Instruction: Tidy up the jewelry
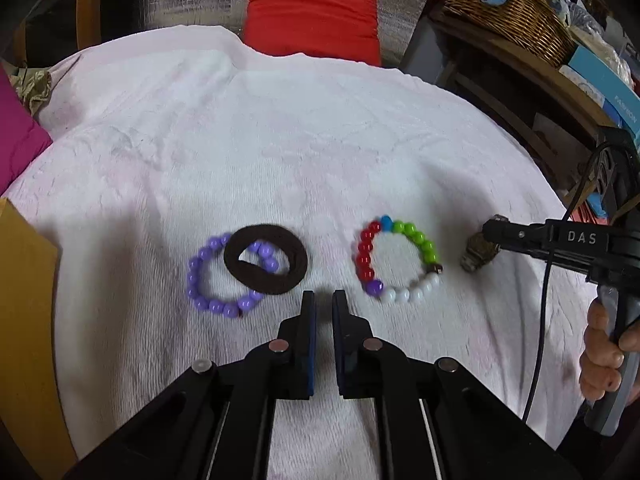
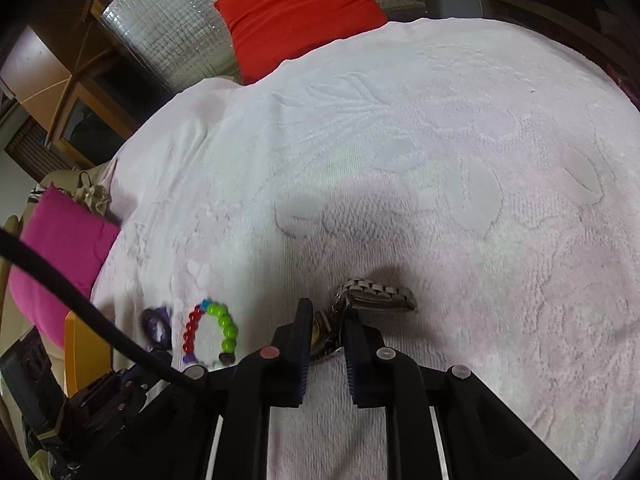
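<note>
Right wrist view: the silver metal link-band watch [image 2: 372, 294] is seen lying on the pale pink towel [image 2: 440, 160], its case clamped between the right gripper's [image 2: 327, 320] fingers, its band trailing rightward; open cloth lies ahead; the left gripper [image 1: 323, 300], narrowly parted and empty, is held near the multicoloured bead bracelet [image 1: 396, 260].

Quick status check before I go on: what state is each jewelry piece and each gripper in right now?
purple bead bracelet: flat on the towel, partly under the hair tie.
dark brown hair tie: lying over the purple bracelet's right side.
multicolor bead bracelet: flat, by itself, untouched.
metal watch: on the towel, its case between the right gripper's fingers.
left gripper: narrowly open, holding nothing.
right gripper: around the watch; firm grip cannot be told.
</note>
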`<state>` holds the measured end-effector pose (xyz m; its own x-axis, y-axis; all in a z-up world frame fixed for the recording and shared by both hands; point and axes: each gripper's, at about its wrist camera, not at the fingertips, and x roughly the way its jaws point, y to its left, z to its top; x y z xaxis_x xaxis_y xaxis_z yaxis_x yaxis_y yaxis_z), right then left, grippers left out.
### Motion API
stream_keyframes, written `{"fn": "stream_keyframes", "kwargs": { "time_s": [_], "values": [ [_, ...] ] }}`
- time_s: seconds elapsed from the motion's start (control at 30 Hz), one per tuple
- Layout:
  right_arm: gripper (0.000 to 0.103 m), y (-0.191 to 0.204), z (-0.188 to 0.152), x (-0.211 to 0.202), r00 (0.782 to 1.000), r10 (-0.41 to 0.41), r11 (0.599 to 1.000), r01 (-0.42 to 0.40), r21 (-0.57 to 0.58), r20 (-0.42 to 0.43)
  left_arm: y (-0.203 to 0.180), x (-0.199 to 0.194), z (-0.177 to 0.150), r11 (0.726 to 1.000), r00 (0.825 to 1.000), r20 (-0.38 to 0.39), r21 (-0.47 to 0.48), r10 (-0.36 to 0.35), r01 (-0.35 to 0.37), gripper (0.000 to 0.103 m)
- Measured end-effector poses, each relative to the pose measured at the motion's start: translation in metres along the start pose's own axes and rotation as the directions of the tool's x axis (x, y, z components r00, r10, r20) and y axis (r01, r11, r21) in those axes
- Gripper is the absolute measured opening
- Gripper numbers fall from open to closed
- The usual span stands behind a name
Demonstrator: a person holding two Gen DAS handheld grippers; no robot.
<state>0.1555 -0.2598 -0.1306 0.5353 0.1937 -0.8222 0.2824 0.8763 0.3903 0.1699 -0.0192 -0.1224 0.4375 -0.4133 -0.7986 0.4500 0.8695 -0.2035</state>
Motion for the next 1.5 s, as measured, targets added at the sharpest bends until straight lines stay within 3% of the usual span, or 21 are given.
{"fn": "stream_keyframes", "kwargs": {
  "time_s": [0.17, 0.2, 0.23, 0.27, 0.3, 0.33, 0.47, 0.6, 0.67, 0.73, 0.83, 0.93, 1.0, 1.07, 1.27, 1.5],
  "values": [
    [0.013, -0.006, -0.005, -0.010, 1.000, 0.005, 1.000, -0.005, 0.002, -0.012, 0.013, -0.019, -0.001, 0.997, 0.997, 0.042, -0.048, 0.057, -0.055, 0.009],
    [0.013, -0.008, -0.006, -0.011, 1.000, 0.007, 1.000, -0.006, 0.008, -0.016, 0.016, -0.023, -0.001, 0.996, 0.997, 0.050, -0.064, 0.067, -0.063, 0.018],
    [0.013, -0.010, -0.007, -0.011, 1.000, 0.009, 1.000, -0.008, 0.018, -0.020, 0.020, -0.024, 0.000, 0.994, 0.996, 0.057, -0.086, 0.072, -0.067, 0.037],
    [0.013, -0.013, -0.007, -0.011, 1.000, 0.014, 0.999, -0.013, 0.036, -0.027, 0.024, -0.025, 0.002, 0.992, 0.995, 0.065, -0.110, 0.076, -0.069, 0.047],
    [0.013, -0.015, -0.006, -0.009, 0.999, 0.022, 0.998, -0.020, 0.054, -0.038, 0.027, -0.025, 0.004, 0.988, 0.993, 0.073, -0.134, 0.088, -0.078, 0.064],
    [0.013, -0.016, -0.005, -0.007, 0.999, 0.028, 0.997, -0.024, 0.067, -0.047, 0.029, -0.023, 0.005, 0.986, 0.993, 0.076, -0.150, 0.092, -0.080, 0.067],
    [0.014, -0.023, -0.001, -0.004, 0.996, 0.064, 0.988, -0.054, 0.142, -0.067, 0.036, -0.013, 0.011, 0.977, 0.996, 0.082, -0.211, 0.041, -0.023, 0.067],
    [0.026, -0.032, 0.006, 0.002, 0.993, 0.105, 0.973, -0.092, 0.210, -0.051, 0.041, 0.002, 0.016, 0.961, 0.997, 0.077, -0.276, 0.000, 0.021, 0.066],
    [0.027, -0.032, 0.010, 0.005, 0.992, 0.116, 0.968, -0.104, 0.227, -0.039, 0.041, 0.007, 0.018, 0.957, 0.997, 0.081, -0.288, -0.010, 0.033, 0.051],
    [0.029, -0.027, 0.013, 0.008, 0.993, 0.111, 0.970, -0.103, 0.219, -0.027, 0.036, 0.011, 0.020, 0.963, 0.997, 0.078, -0.266, -0.010, 0.031, 0.025],
    [0.029, -0.016, 0.017, 0.012, 0.996, 0.086, 0.979, -0.086, 0.186, 0.010, 0.023, 0.013, 0.022, 0.980, 0.997, 0.079, -0.200, 0.023, -0.007, 0.014],
    [0.026, -0.003, 0.017, 0.015, 0.998, 0.043, 0.993, -0.048, 0.107, 0.046, 0.015, 0.009, 0.021, 0.988, 0.996, 0.085, -0.155, 0.000, 0.013, 0.011],
    [0.014, 0.007, 0.016, 0.017, 0.998, 0.009, 0.999, -0.012, 0.049, 0.056, 0.009, 0.004, 0.021, 0.993, 0.996, 0.092, -0.113, -0.015, 0.025, 0.011],
    [0.009, 0.010, 0.015, 0.017, 0.998, 0.010, 1.000, -0.011, 0.017, 0.055, 0.004, -0.001, 0.020, 0.996, 0.995, 0.090, -0.078, -0.031, 0.038, 0.011],
    [0.006, 0.011, 0.007, 0.008, 0.997, 0.070, 0.997, -0.070, -0.028, 0.025, -0.015, -0.013, 0.004, 0.996, 0.996, 0.041, 0.044, -0.075, 0.074, 0.010],
    [0.005, 0.000, -0.005, -0.015, 0.983, 0.184, 0.982, -0.185, -0.032, -0.023, -0.018, -0.034, -0.021, 0.990, 0.995, 0.018, 0.096, -0.102, 0.100, 0.009]
  ]
}}
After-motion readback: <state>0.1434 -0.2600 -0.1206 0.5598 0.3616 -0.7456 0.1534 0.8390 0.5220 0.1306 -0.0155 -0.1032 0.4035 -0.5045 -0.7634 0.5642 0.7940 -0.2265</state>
